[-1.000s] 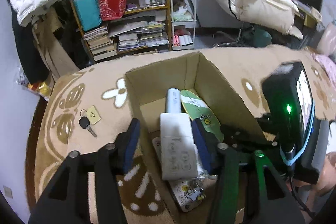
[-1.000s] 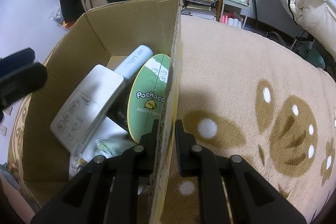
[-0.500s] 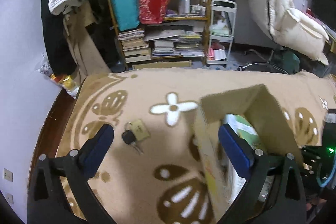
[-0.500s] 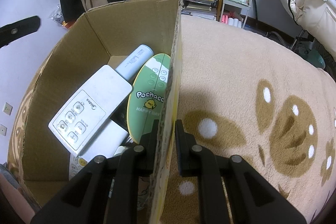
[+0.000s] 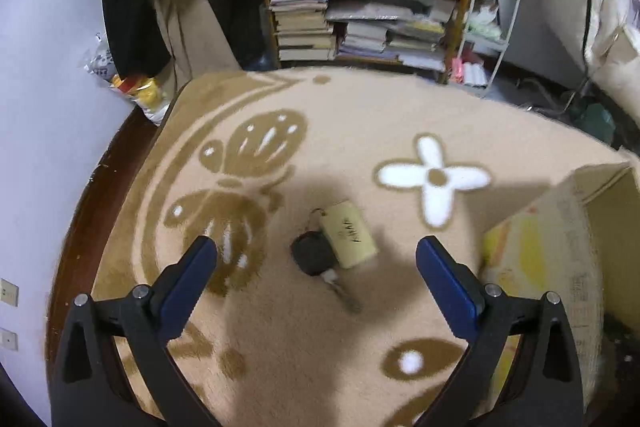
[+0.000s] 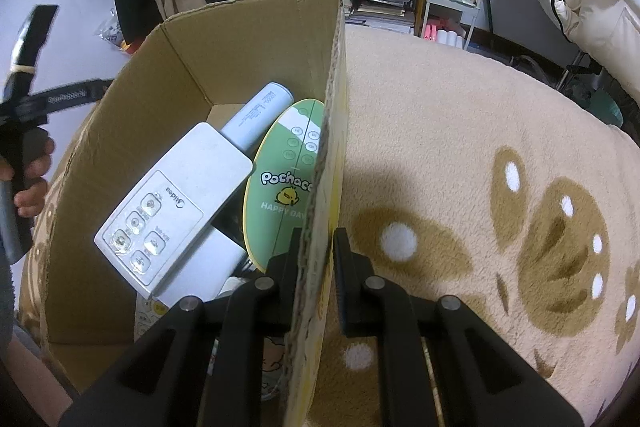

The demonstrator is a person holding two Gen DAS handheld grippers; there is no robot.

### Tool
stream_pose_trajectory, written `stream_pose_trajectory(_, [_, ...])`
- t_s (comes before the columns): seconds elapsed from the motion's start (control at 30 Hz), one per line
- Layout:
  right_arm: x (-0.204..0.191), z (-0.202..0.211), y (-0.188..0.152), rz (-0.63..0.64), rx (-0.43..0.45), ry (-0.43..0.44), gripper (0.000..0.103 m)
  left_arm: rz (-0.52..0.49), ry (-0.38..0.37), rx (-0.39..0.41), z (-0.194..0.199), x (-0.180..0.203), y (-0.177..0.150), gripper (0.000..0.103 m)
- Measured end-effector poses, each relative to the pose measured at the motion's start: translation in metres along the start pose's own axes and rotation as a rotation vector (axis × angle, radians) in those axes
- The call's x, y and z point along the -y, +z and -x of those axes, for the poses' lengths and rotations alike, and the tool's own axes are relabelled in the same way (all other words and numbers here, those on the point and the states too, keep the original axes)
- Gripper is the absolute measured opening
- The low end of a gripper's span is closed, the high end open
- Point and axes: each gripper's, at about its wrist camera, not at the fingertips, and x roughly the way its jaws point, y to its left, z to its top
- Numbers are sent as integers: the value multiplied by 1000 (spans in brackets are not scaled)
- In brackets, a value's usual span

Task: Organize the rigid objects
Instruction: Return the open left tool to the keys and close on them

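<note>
Right wrist view is showing the cardboard box point(image 6: 224, 67) now holding the white remote point(image 6: 176, 203), freshly released; the right gripper point(image 6: 316, 259) is still pinching the box wall. The left gripper point(image 5: 316, 259), jaws spread wide, has swung out over the rug point(image 5: 360, 115) and is hovering above the key point(image 5: 316, 257) with its tag point(image 5: 348, 233), likely next. Nothing is blocking it.

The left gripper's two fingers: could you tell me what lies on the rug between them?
In the left wrist view, the key with its yellow tag lies between the open left gripper fingers, on the patterned rug; nothing else is there.
</note>
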Motion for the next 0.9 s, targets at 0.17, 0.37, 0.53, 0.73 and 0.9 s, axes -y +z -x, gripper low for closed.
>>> stream_pose_trajectory(0.17, [-4,0,0,10,-5,-2,13,15,-2,-39,-29,-5,0,99])
stream_pose_trajectory(0.37, [-3,-1,-1,6,-7,0,13,33,-10,-67,-53,-8,-3,91])
stream_pose_trajectory(0.53, [-3,-1,-2,3,-8,2,13,48,-64,-79,-65,-7,-5,86])
stream_pose_trajectory(0.73, [0,-2,-3,-4,-9,7,13,43,-74,-57,-67,-1,-7,71])
stream_pose_trajectory(0.9, [3,-3,-3,-4,-9,8,13,41,-29,-13,-57,0,-9,40])
